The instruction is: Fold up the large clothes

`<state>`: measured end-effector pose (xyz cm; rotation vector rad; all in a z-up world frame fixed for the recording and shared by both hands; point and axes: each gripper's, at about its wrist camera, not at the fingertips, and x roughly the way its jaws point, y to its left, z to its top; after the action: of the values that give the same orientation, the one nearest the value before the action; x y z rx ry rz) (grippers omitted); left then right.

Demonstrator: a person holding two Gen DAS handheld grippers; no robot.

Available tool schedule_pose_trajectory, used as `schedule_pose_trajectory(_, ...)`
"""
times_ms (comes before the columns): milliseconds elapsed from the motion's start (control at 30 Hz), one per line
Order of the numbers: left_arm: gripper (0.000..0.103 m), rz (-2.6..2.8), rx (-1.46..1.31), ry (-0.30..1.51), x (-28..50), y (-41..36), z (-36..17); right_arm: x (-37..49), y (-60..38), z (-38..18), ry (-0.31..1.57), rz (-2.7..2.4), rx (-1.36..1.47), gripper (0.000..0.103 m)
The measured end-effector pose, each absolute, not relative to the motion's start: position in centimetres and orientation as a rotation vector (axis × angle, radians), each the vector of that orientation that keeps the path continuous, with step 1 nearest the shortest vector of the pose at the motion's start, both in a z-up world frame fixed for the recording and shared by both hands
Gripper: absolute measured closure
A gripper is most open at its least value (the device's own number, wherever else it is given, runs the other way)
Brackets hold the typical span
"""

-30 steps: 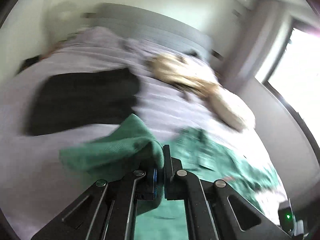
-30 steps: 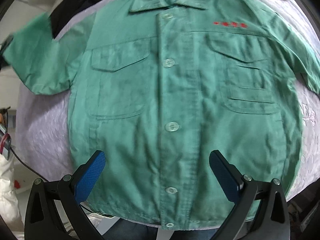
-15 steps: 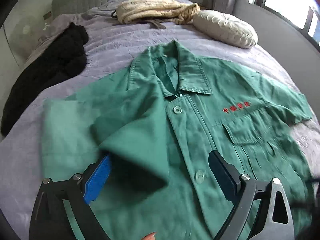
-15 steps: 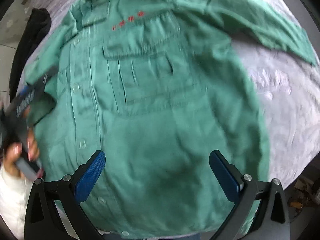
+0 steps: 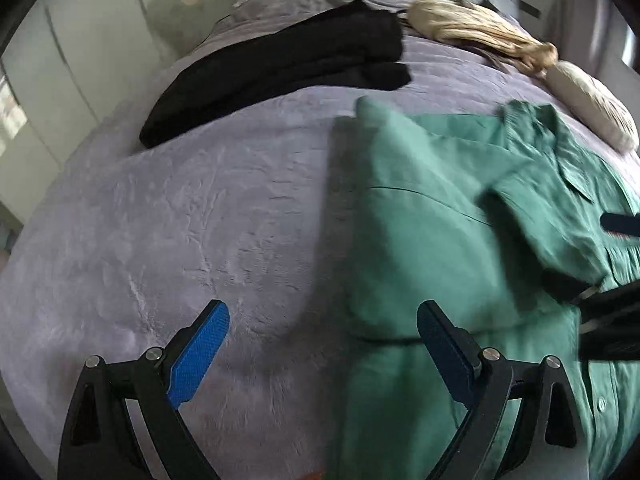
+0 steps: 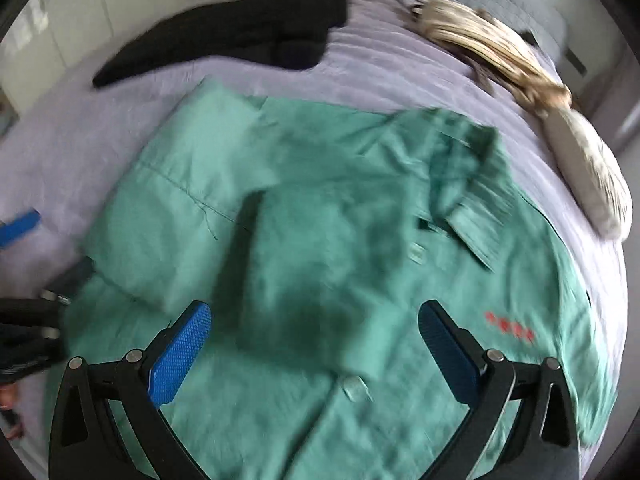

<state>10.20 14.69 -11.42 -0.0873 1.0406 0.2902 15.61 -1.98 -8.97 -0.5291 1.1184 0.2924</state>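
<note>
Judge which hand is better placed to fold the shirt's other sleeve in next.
Right, probably. The right gripper hangs open over the green shirt, nearer the unfolded side with the red lettering. The left gripper, also open, sits at the already folded edge, half over the bedspread.

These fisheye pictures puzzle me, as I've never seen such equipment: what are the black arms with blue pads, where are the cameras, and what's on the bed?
A person holds a two-finger gripper in each hand; a camera on each looks along its fingers. The left gripper hovers over the purple bedspread beside the green shirt. The right gripper hangs above that shirt, one sleeve folded across its front. Both jaws are open and hold nothing. Farther back lie a black garment, a beige garment and a pale cushion.
</note>
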Motion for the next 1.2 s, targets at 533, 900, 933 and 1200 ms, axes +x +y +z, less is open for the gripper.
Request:
schedule_pose_trajectory(533, 0.007, 0.158, -0.219, 1.034, 12.1, 17.4, -10.9, 20.7, -30.7, -10.4, 1.181, 0.074, 0.739, 0.018)
schedule_pose_trajectory(900, 0.088, -0.009, -0.335, 1.159, 23.3, 17.4, -14.4, 20.8, -27.5, -11.4, 1.249, 0.045, 0.552, 0.044)
schedule_pose_trajectory(933, 0.088, 0.001, -0.336, 1.153, 23.7, 17.5, -14.2, 21.1, -27.2, -11.4, 1.267, 0.027, 0.481, 0.078)
schedule_pose_trajectory(1200, 0.088, 0.082, -0.227, 1.12, 24.0, 17.8, -13.8, 22.7, -29.4, -11.6, 1.262, -0.022, 0.411, 0.101)
